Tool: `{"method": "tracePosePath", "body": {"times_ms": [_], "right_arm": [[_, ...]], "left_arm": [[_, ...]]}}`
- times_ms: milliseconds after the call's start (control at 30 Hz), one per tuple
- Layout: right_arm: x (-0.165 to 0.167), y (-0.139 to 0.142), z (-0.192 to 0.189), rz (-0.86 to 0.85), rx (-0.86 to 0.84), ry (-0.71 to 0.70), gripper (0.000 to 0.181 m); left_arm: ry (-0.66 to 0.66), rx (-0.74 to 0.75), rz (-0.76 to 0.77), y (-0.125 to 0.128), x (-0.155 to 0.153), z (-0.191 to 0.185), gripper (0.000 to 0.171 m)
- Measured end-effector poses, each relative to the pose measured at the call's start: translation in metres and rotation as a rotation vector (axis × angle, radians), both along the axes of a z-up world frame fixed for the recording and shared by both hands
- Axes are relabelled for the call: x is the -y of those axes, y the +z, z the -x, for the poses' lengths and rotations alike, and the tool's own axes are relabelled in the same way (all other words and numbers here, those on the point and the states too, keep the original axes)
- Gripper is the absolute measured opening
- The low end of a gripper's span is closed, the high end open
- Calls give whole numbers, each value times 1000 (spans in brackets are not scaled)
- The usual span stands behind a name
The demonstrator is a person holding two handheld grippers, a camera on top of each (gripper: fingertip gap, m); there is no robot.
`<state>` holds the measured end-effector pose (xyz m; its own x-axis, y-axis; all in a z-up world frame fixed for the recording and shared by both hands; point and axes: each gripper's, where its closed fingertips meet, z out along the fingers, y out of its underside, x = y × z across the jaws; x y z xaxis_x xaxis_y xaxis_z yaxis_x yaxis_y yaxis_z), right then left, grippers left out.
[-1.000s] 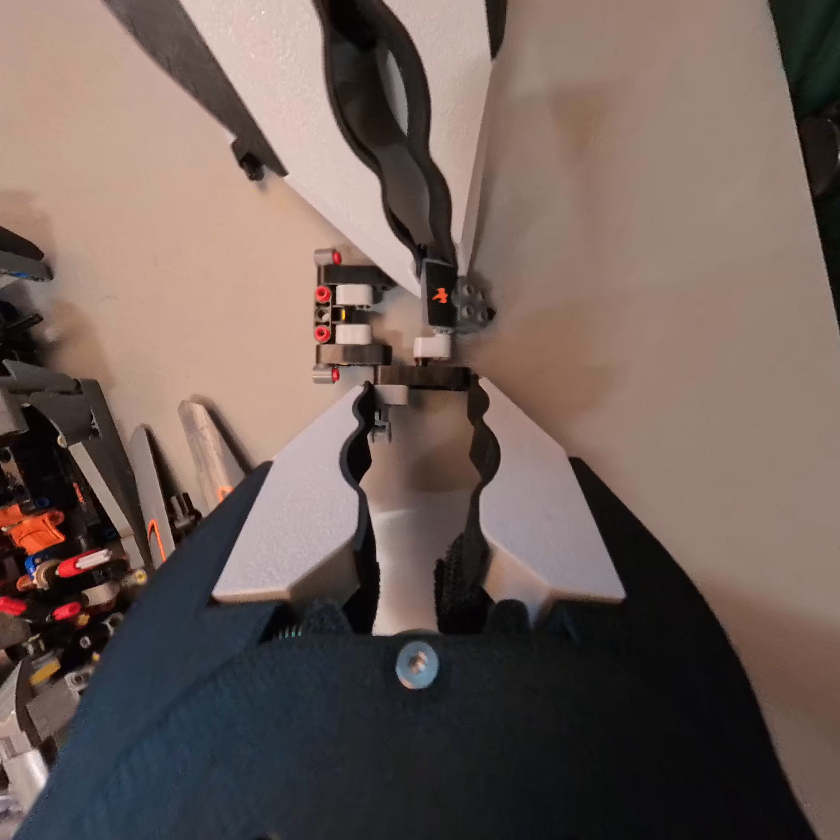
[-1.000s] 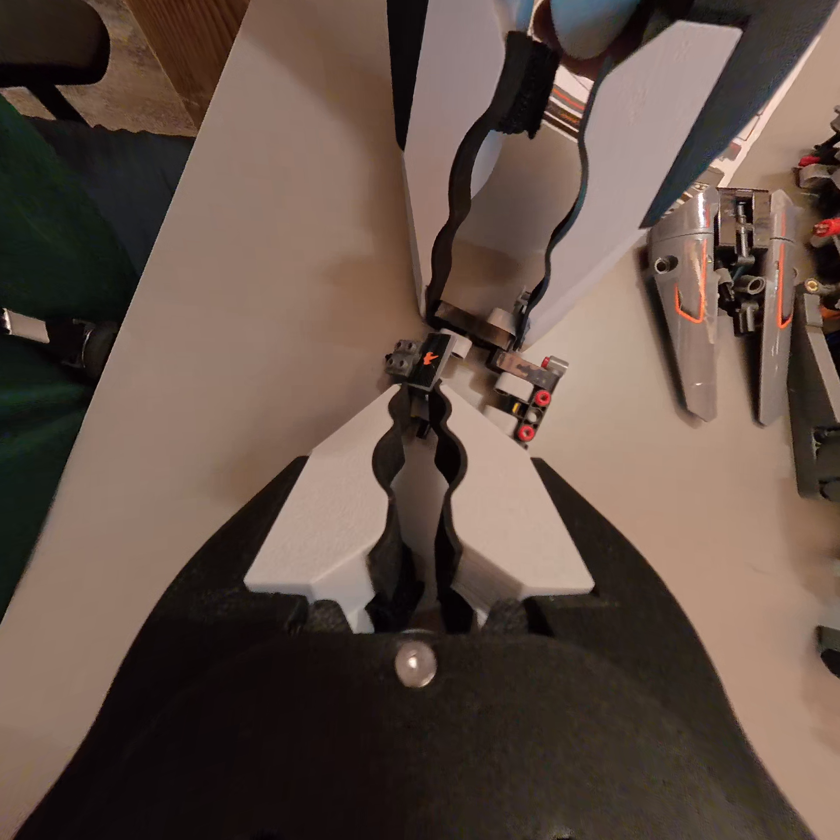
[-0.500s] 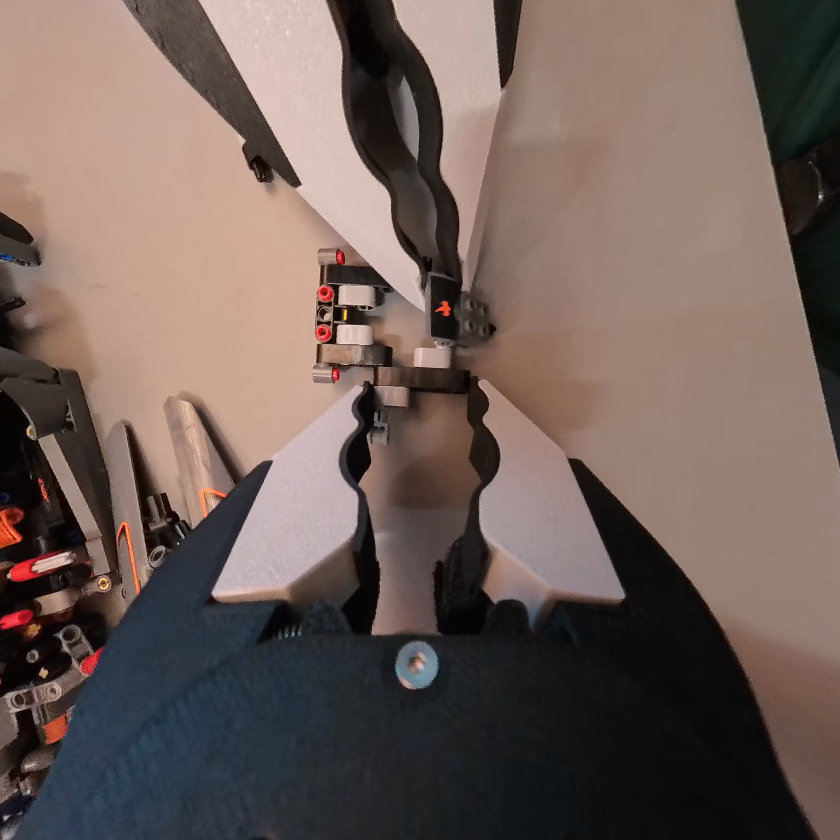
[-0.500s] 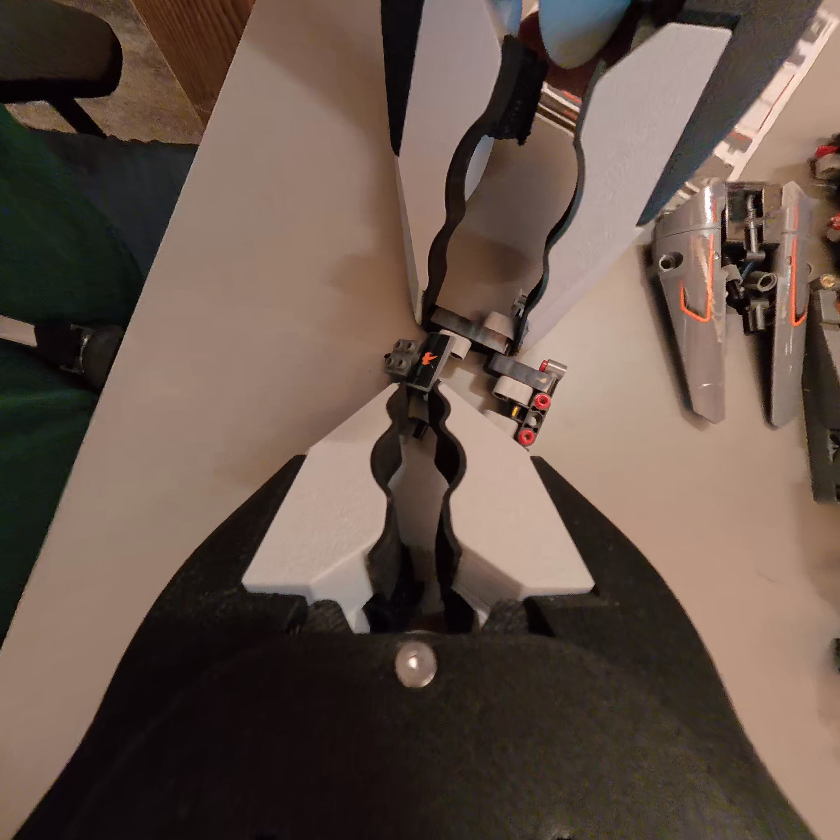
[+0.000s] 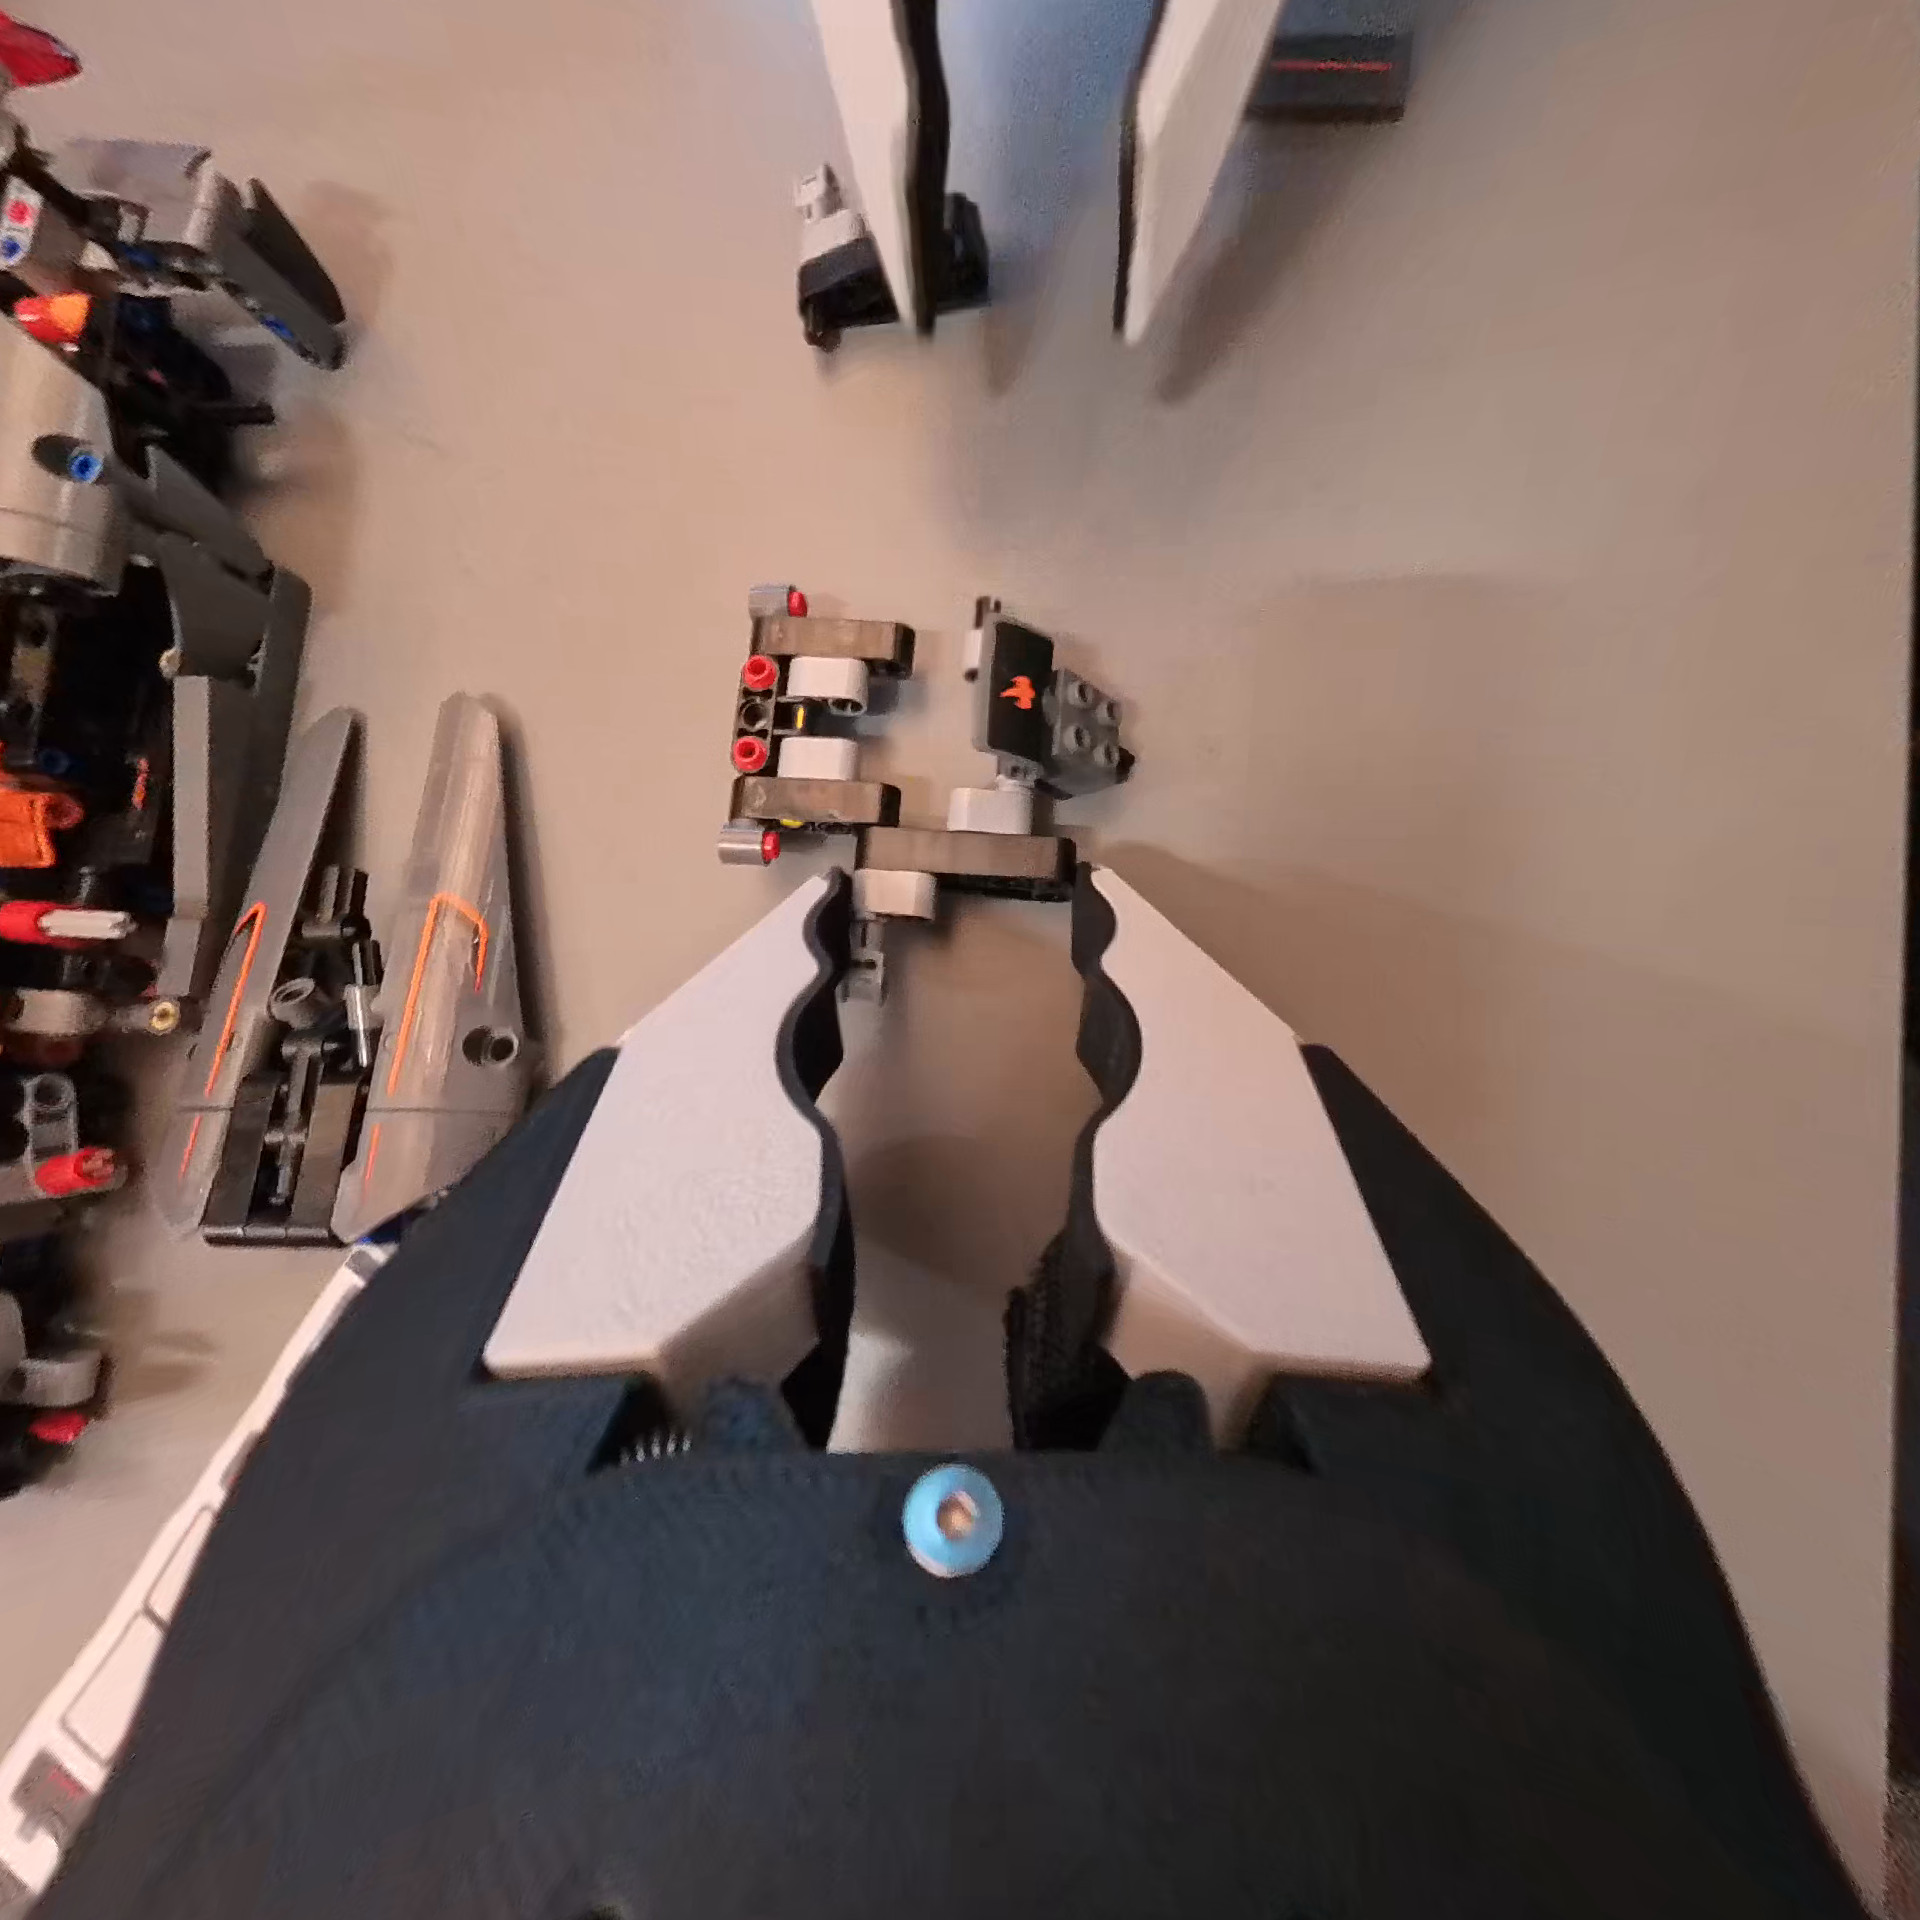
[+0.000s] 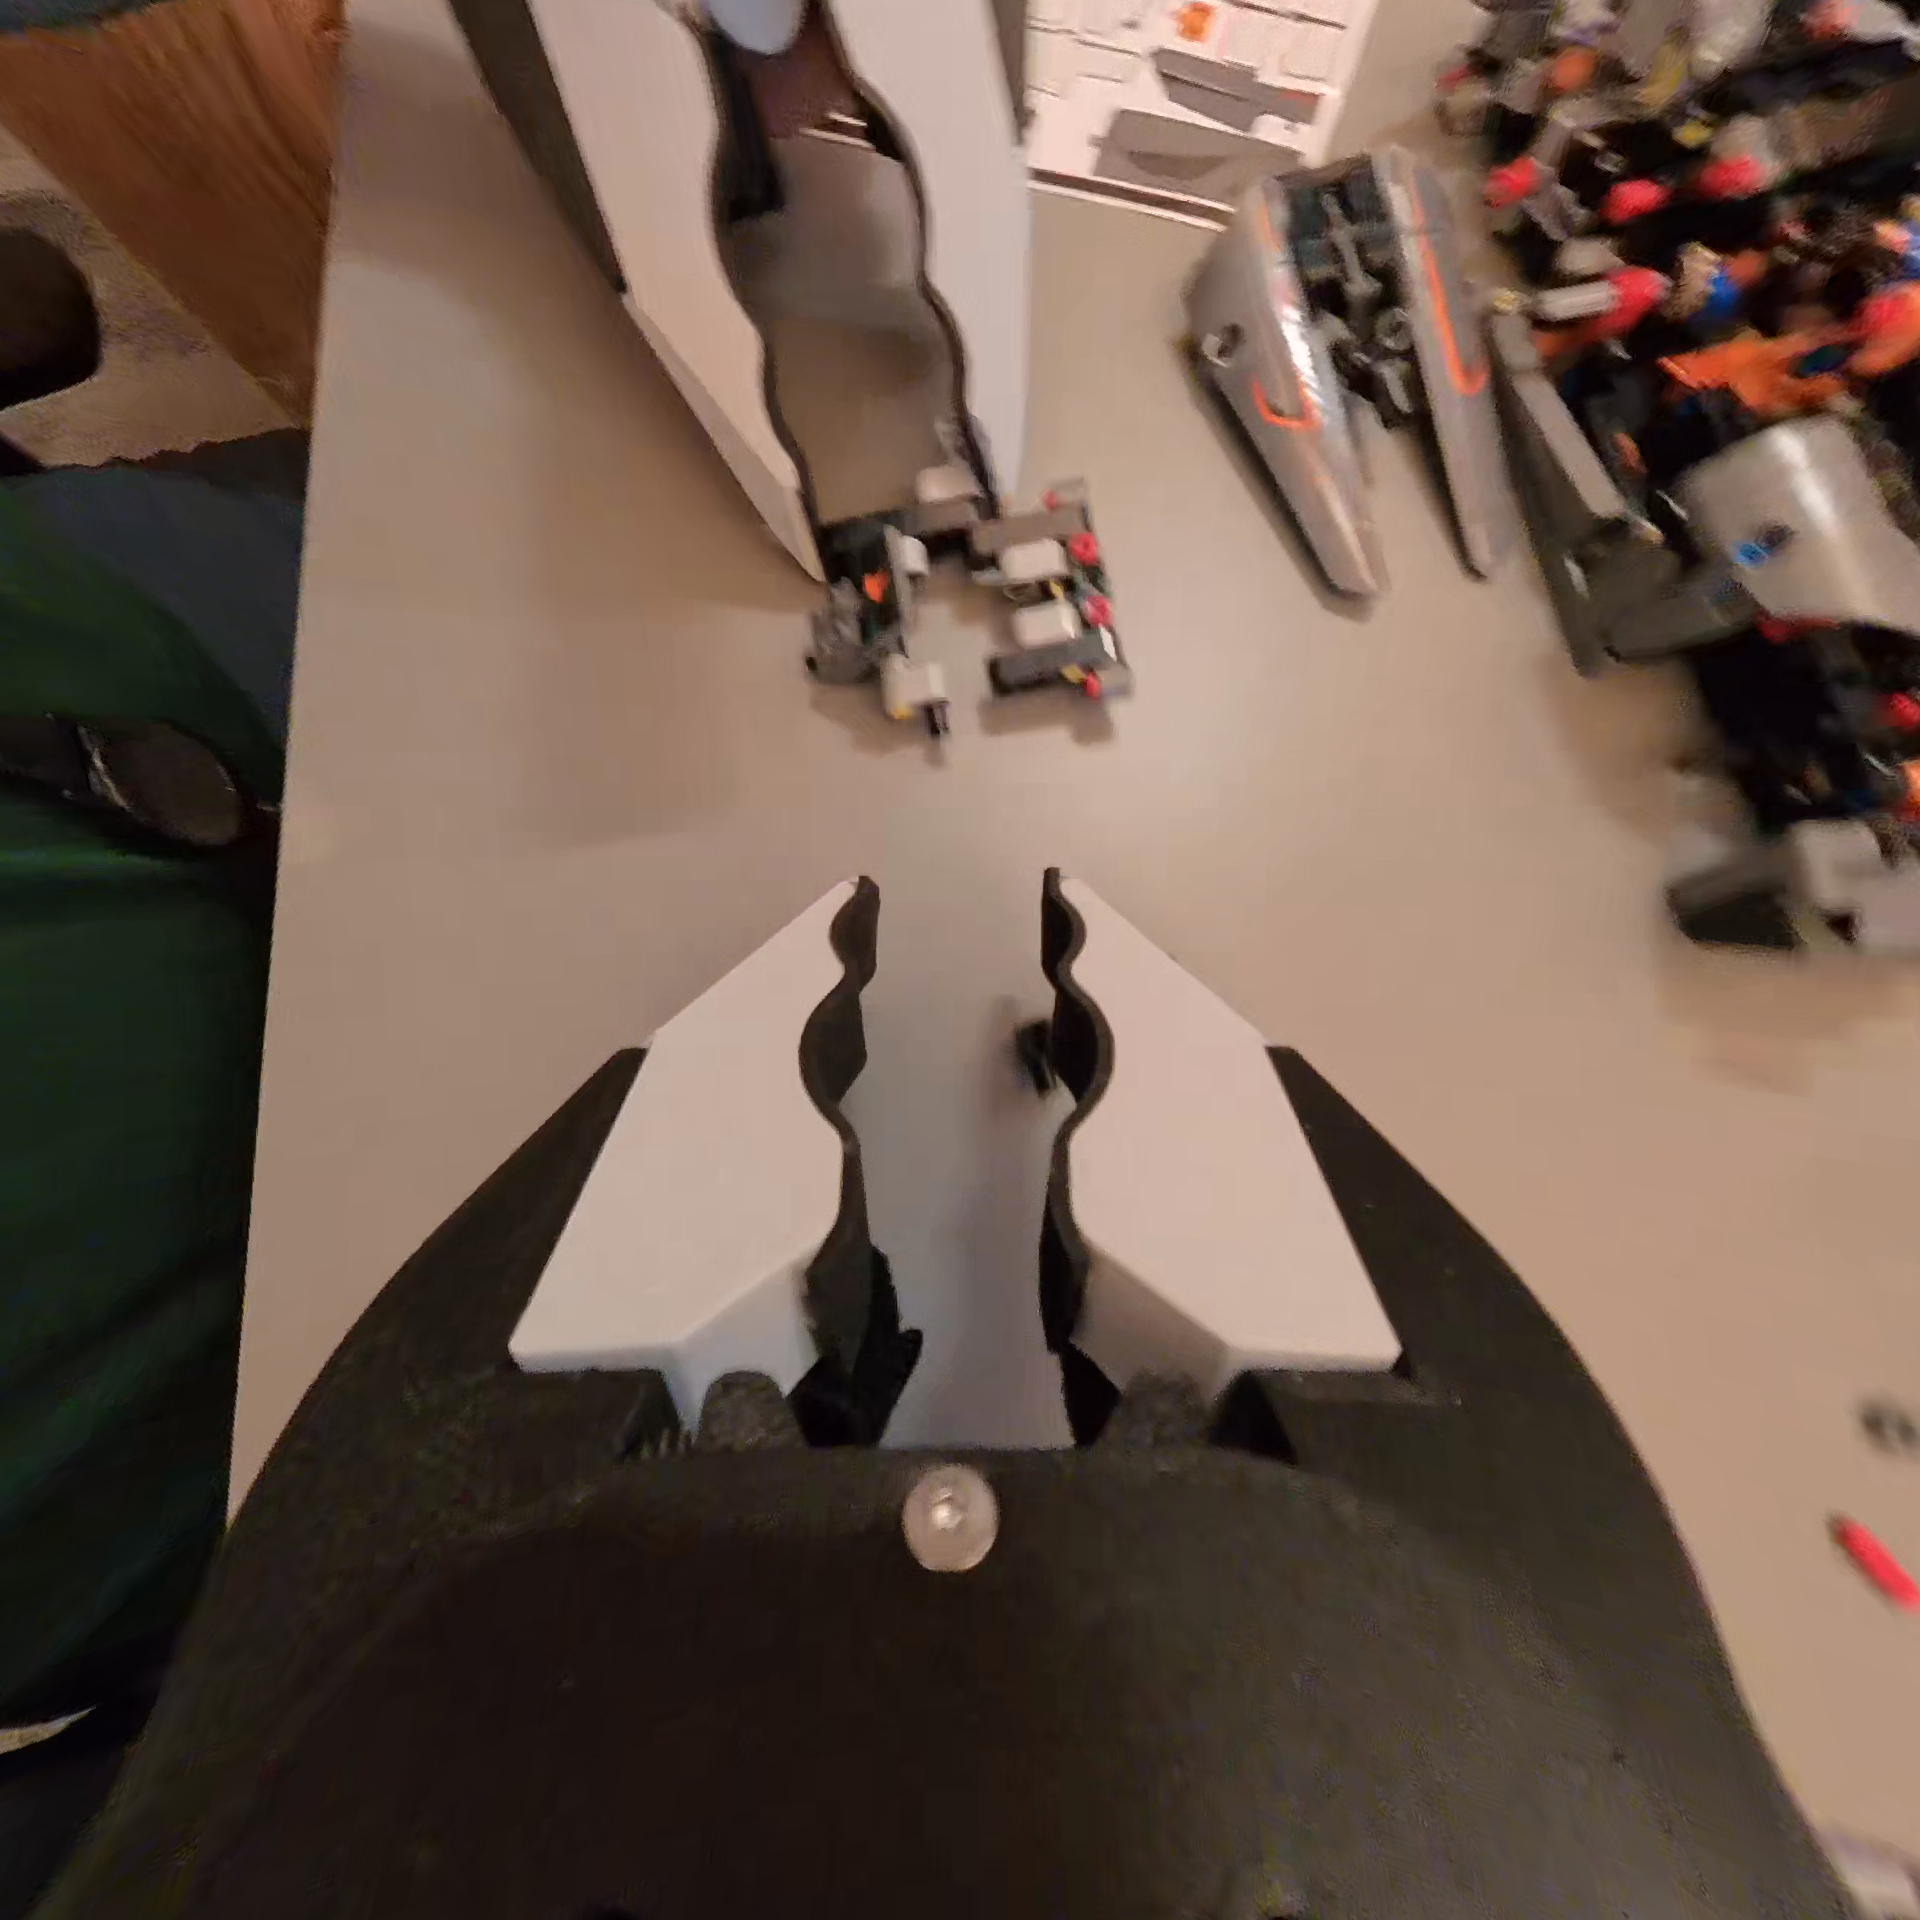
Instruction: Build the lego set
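Note:
A small lego assembly (image 5: 821,727) of dark beams, white connectors and red pins lies on the beige table. A black tile piece with an orange mark (image 5: 1013,691) and a grey studded plate (image 5: 1086,727) is attached to it. My left gripper (image 5: 961,878) is shut on the assembly's near dark beam; it also shows in the right wrist view (image 6: 904,499) with the assembly (image 6: 987,603). My right gripper (image 6: 956,894) is open and empty, well back from the assembly, and shows at the top of the left wrist view (image 5: 1039,260). A small black piece (image 6: 1034,1049) lies between its fingers.
Grey wing panels with orange lines (image 5: 343,987) (image 6: 1340,364) lie beside a large part-built model (image 5: 83,520) (image 6: 1766,416). A small black and grey piece (image 5: 842,260) lies by the right gripper. An instruction booklet (image 6: 1174,83), a red pin (image 6: 1870,1569) and the table's left edge (image 6: 301,727) show. The grippers' ends are close to 10 cm from one another. The red pin (image 6: 1870,1569) sits 20 cm or so from the ends of my right fingers.
My right gripper has let go of the black tile piece, opened, and pulled well back from the assembly. My left gripper still grips the dark beam.

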<state>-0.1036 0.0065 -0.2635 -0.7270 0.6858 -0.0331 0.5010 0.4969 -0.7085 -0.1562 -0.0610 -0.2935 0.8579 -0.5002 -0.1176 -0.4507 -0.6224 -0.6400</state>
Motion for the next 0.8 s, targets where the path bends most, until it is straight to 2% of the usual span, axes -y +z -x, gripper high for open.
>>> {"method": "tracePosePath", "body": {"times_ms": [200,300,367,467,533,667,800], "right_arm": [[-51,-8,-20,-82,67,-128,42],[-47,-18,-19,-110,91,-119,45],[-52,-27,-13,-190,84,-125,50],[-51,-22,-2,-160,29,-106,65],[-47,-21,2,-127,12,-51,62],[-47,-21,6,-178,11,29,64],[-48,-28,-2,-224,112,9,52]], "left_arm": [[65,14,-35,1,7,3,46],[87,5,-50,3,10,5,47],[102,-3,-58,6,11,6,49],[100,-22,-77,12,9,2,51],[104,-36,-92,16,6,1,55],[90,-63,-112,21,-4,3,67],[68,-104,-95,20,-15,5,71]]}}
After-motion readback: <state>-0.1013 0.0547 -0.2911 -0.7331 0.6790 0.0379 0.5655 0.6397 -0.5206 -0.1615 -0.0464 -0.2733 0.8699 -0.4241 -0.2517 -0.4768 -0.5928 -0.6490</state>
